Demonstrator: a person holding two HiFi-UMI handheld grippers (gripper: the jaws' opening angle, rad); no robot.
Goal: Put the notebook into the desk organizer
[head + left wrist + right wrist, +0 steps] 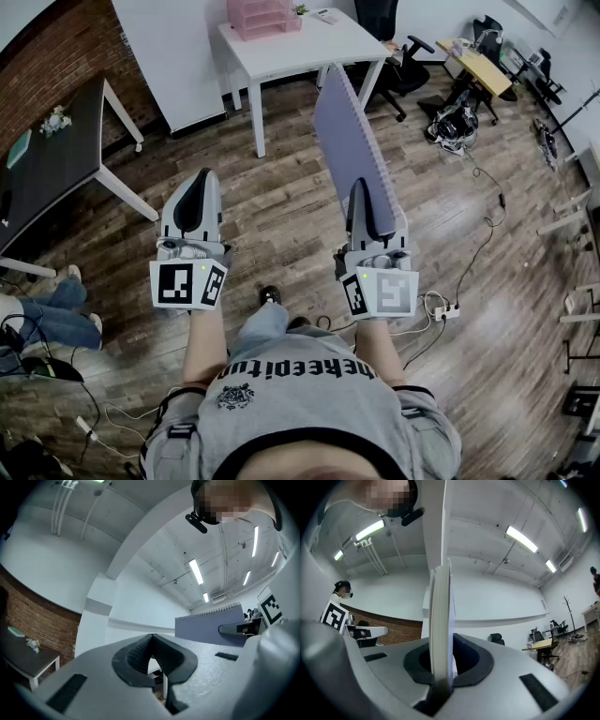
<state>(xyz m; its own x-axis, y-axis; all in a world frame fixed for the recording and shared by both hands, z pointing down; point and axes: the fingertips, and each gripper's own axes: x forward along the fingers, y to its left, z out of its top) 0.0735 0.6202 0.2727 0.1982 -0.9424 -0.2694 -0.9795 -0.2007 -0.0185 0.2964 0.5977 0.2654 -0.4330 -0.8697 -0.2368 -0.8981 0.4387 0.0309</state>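
- Wood plank floor [281, 216] below; white tabletop [300, 47] ahead, bearing pink trays [262, 15], probably the desk organizer.
- Right hand-held gripper [368, 202] clamped on upright notebook [349, 141], well short of tabletop.
- Left hand-held gripper [194, 192] closed, empty.

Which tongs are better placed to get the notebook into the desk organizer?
The right tongs: they clamp the notebook upright, with the pink organizer ahead; the left tongs are shut and empty.

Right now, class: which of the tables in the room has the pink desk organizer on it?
The white table straight ahead, with the pink organizer on it; the dark table at left and wood-topped desk at right lack one.
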